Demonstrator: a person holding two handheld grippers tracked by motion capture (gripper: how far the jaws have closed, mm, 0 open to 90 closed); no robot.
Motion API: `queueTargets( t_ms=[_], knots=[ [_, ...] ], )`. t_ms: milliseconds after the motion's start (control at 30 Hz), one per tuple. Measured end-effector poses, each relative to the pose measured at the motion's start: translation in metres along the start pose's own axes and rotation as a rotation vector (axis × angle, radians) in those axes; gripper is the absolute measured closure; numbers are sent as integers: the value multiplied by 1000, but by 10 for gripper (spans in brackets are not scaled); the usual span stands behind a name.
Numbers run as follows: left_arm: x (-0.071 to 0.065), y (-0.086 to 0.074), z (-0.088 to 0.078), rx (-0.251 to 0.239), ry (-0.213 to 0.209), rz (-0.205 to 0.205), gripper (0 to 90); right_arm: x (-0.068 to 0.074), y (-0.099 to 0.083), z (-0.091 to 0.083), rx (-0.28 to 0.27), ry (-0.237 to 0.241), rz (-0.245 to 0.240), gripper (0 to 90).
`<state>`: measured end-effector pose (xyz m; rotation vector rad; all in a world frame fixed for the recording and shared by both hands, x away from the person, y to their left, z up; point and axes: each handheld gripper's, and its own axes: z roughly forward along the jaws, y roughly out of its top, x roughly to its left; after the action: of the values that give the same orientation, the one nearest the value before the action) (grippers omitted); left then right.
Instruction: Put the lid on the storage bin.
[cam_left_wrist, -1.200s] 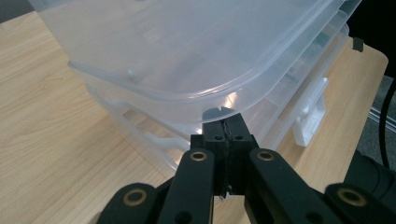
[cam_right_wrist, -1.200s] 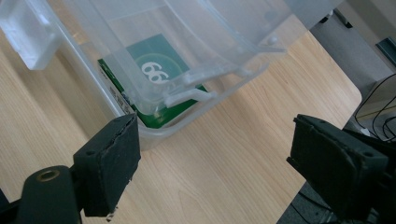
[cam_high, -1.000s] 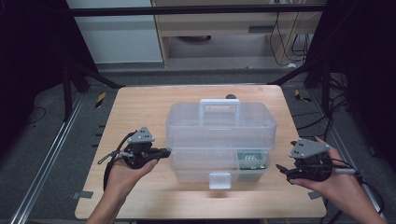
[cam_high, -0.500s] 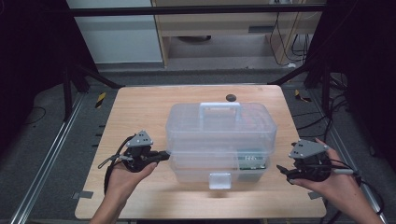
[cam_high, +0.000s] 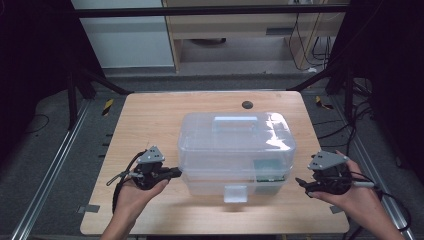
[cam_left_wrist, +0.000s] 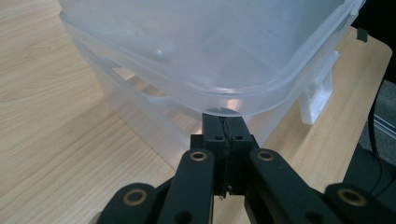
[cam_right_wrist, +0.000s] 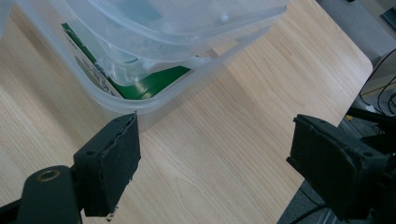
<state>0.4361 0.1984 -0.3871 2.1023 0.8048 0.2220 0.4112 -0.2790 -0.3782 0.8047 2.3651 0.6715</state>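
Note:
A clear plastic storage box (cam_high: 235, 150) with a lid, a top handle (cam_high: 235, 121) and a white front latch (cam_high: 235, 193) stands in the middle of the wooden table (cam_high: 150, 120). A green-labelled item (cam_right_wrist: 154, 81) shows through its right front corner. My left gripper (cam_high: 172, 173) is shut with nothing between the jaws. In the left gripper view its tips (cam_left_wrist: 224, 122) sit right against the box (cam_left_wrist: 210, 46), just under the lid's rim. My right gripper (cam_high: 300, 182) stands open beside the box's right end; its wide-apart jaws (cam_right_wrist: 215, 126) are close to the box (cam_right_wrist: 154, 28) and hold nothing.
A small dark round mark (cam_high: 247, 105) lies on the table behind the box. The white latch (cam_left_wrist: 317, 98) juts from the box's front wall. Metal rails and cables run along both sides of the table. Bare wood lies left of the box and behind it.

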Motion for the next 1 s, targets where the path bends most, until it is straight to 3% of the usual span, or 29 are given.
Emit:
queueTargets(
  t_ms=[433,500,633,733,1000],
  knots=[
    [7,-2,-2,12,2,-4,900,-15,-4,24,24,-29,49,172],
    [12,-1,-6,15,53,17,897,-21,-5,28,31,-32,63,173],
    [26,0,-13,14,100,13,896,-26,-6,32,34,-44,74,177],
    [47,-2,-16,23,149,-15,898,-32,-7,41,46,-64,92,187],
    [87,-16,6,113,229,-52,900,-44,-8,72,61,-79,123,250]
  ],
)
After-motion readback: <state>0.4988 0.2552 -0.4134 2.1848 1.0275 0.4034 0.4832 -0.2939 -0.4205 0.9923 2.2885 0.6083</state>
